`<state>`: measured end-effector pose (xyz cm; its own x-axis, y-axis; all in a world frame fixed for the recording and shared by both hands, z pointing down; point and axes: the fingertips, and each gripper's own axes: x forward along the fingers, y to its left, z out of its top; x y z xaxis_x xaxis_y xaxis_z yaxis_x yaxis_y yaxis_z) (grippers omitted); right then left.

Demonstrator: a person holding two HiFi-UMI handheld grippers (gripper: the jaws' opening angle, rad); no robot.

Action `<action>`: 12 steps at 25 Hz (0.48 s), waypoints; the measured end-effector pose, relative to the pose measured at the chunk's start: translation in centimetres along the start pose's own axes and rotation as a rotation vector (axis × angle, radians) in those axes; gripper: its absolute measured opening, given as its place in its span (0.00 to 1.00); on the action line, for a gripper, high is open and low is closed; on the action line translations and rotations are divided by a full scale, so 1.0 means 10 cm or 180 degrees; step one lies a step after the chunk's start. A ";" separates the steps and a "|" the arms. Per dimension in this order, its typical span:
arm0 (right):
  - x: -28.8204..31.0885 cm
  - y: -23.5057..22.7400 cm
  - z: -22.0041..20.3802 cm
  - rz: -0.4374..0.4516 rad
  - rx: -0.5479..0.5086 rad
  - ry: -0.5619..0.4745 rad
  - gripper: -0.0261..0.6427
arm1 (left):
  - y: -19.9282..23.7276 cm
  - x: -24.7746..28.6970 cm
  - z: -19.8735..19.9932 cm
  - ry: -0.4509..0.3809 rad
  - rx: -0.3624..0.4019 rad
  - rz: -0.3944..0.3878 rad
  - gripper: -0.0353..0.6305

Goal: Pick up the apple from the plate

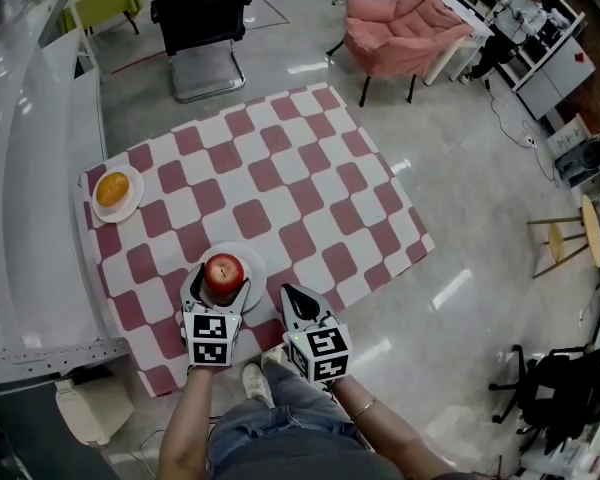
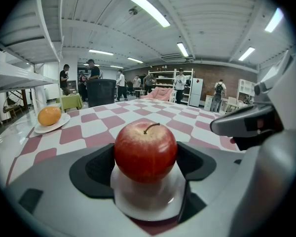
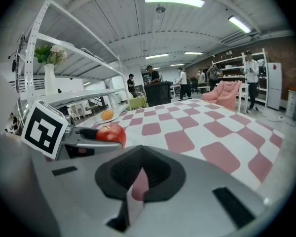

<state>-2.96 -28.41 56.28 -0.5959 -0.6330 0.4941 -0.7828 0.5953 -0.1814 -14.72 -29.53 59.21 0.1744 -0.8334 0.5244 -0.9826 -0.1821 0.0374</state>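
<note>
Left gripper (image 2: 145,166) jaws spread wide, flanking apple (image 2: 145,149) without clamping; apple upright on plate (image 2: 149,205); right gripper (image 3: 137,176) clenched, empty.

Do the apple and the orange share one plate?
No, the orange sits on its own plate, apart from the apple.

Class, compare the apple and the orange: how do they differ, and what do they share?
The apple is red with a stem; the orange is orange, no stem visible. The apple stands between the open left tongs; the orange lies far from them. Each sits on a white plate.
</note>
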 end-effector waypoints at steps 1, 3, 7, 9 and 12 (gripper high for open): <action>0.00 -0.01 -0.01 -0.0002 0.0005 0.0006 0.05 | 0.00 0.01 0.00 0.0001 -0.0002 0.0002 0.62; 0.01 -0.01 -0.01 -0.0004 0.0012 0.0017 0.05 | 0.01 0.02 0.01 0.0001 -0.0010 -0.0005 0.62; 0.02 0.01 -0.01 0.0002 0.0022 0.0019 0.06 | 0.02 0.02 0.03 -0.0009 0.0000 -0.0014 0.62; 0.02 0.01 -0.01 -0.0003 0.0023 0.0013 0.06 | 0.02 0.01 0.06 -0.0029 0.0008 -0.0008 0.62; 0.01 0.00 0.00 -0.0025 0.0018 0.0005 0.06 | 0.02 -0.02 0.12 -0.0073 0.0014 -0.0012 0.62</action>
<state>-3.04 -28.45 56.28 -0.5896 -0.6367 0.4970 -0.7884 0.5876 -0.1824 -14.85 -30.08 58.07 0.1797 -0.8444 0.5046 -0.9816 -0.1876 0.0356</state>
